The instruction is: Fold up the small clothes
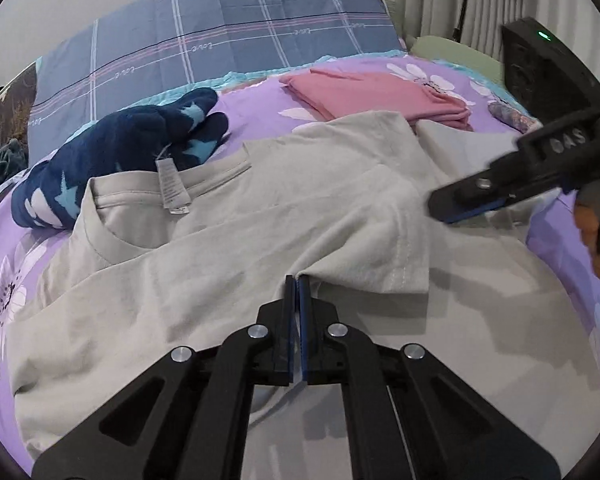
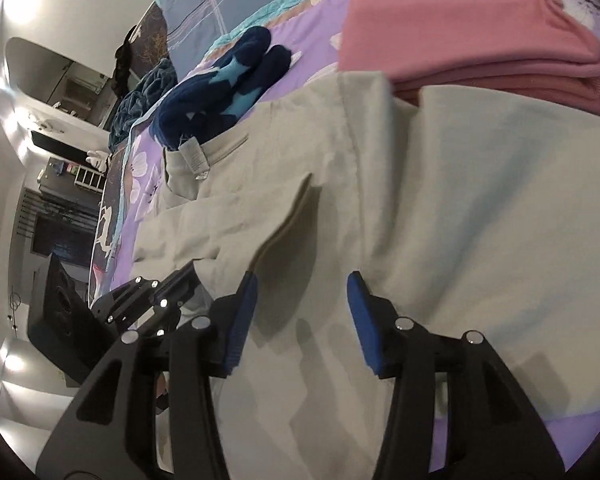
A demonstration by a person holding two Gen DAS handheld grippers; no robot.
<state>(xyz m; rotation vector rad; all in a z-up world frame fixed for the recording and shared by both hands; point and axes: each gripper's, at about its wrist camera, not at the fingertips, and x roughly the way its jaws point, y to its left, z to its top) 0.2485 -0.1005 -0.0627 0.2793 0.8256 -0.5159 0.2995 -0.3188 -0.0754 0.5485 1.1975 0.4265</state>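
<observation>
**Folding underway: grey T-shirt partly folded, one pink garment done**

Nearest, the left hand-held gripper [image 1: 299, 280] is pinched closed at a fold of the grey T-shirt [image 1: 228, 280], which lies spread on the bed [image 1: 4, 264] with one sleeve turned inward. The right hand-held gripper [image 2: 302, 280] hovers half-wide over the shirt, holding nothing. Beyond, a navy star-patterned garment [image 1: 140, 140] lies unfolded, likely next. Farthest, a pink garment [image 1: 376, 96] sits folded. No containers are visible.
</observation>
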